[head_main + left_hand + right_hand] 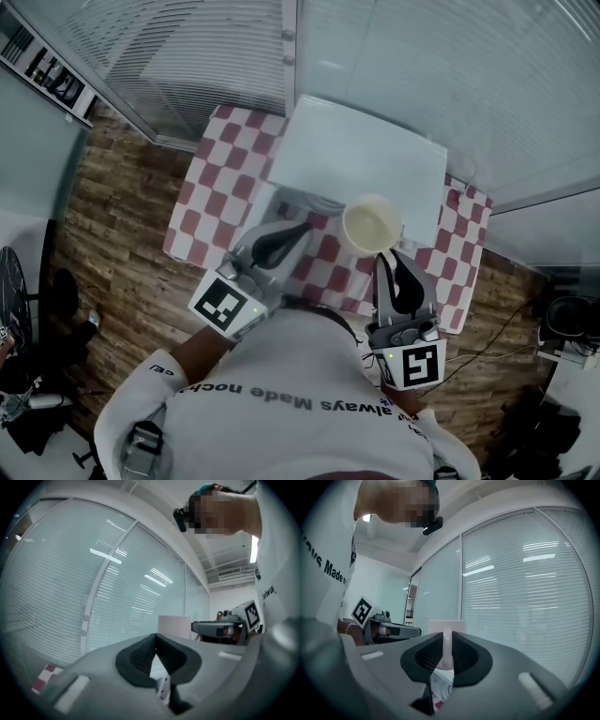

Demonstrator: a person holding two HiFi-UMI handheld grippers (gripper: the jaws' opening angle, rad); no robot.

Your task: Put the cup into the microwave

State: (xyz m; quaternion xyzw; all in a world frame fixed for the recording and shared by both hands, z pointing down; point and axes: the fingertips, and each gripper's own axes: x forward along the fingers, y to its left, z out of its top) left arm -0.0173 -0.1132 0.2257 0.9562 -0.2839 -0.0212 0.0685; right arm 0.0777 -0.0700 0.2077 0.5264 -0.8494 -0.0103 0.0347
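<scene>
A cream cup [372, 225] hangs above the checkered table, in front of the white microwave [366, 164]. My right gripper [390, 259] is shut on the cup's handle. In the right gripper view the white handle [446, 654] is pinched between the dark pads, and the cup body [446, 624] rises just past the right gripper [447, 635]. My left gripper [284, 238] is to the cup's left, shut with nothing in it. In the left gripper view its pads meet at the left gripper's tip [156, 641], and the cup [176, 626] shows beyond. The microwave's front is hidden from above.
A red-and-white checkered cloth [211, 202] covers the small table, which stands against glass walls with blinds [187, 56]. Wood-pattern floor [112, 244] lies to the left. Cables and equipment [562, 328] sit at the right.
</scene>
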